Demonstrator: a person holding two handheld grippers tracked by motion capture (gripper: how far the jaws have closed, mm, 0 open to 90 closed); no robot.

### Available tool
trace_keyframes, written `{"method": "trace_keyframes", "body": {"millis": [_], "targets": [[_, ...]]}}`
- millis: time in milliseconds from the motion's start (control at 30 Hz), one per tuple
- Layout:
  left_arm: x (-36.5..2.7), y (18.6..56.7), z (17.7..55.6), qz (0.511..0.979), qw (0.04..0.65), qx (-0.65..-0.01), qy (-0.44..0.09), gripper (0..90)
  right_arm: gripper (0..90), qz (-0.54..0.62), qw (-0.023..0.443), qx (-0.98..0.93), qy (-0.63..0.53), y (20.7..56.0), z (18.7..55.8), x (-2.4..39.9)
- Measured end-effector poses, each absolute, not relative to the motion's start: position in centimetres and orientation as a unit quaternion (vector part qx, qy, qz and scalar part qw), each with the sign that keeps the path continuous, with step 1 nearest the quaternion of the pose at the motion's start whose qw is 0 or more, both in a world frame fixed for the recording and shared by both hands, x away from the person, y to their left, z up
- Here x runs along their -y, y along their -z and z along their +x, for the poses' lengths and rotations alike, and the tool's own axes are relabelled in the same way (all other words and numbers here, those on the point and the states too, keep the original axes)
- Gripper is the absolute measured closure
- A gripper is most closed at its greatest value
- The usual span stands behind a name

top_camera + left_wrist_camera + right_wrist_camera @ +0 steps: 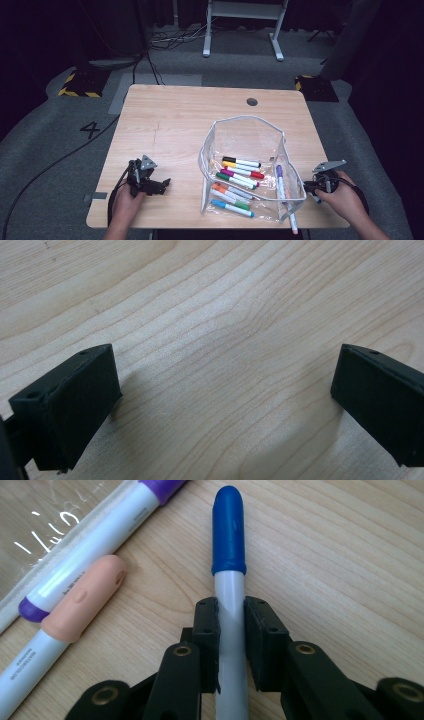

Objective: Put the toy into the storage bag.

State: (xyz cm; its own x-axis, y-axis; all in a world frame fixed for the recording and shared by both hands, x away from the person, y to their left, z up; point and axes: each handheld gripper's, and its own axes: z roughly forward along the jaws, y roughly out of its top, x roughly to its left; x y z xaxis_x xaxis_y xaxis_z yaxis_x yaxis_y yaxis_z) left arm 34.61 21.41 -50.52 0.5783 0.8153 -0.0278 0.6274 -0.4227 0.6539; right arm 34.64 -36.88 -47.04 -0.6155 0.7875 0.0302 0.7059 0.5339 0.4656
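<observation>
While the right gripper (pixel 231 645) pinches a blue-capped marker (pixel 229 530) by its white barrel, low over the table (pixel 165 125) right of the clear pouch (pixel 240 135), its long axis runs fwd between the jaws (pouch lies left). Left gripper (pixel 225 405) spread wide, nothing betw. them.

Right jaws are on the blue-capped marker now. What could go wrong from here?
1. The right gripper holds the blue-capped marker by its barrel, so it may tilt when lifted.
2. The peach-capped marker and purple-capped marker lie close beside it and may be knocked.
3. The clear pouch may shift.
</observation>
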Motion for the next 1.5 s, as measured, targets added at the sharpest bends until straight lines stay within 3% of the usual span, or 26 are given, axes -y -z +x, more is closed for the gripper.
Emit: {"method": "trace_keyframes", "body": {"millis": [333,1067,1500], "targets": [[-21.4,50.5,34.6,0.830,0.316,-0.434,-0.149,0.0,77.2,0.449,0.079,-0.855,-0.247,45.7,35.1,37.4],[-21.4,50.5,34.6,0.830,0.316,-0.434,-0.149,0.0,77.1,0.362,0.108,-0.866,-0.329,30.4,34.9,35.7],[-21.4,50.5,34.6,0.830,0.316,-0.434,-0.150,0.0,77.1,0.275,0.094,-0.890,-0.350,24.6,34.9,29.9]]}}
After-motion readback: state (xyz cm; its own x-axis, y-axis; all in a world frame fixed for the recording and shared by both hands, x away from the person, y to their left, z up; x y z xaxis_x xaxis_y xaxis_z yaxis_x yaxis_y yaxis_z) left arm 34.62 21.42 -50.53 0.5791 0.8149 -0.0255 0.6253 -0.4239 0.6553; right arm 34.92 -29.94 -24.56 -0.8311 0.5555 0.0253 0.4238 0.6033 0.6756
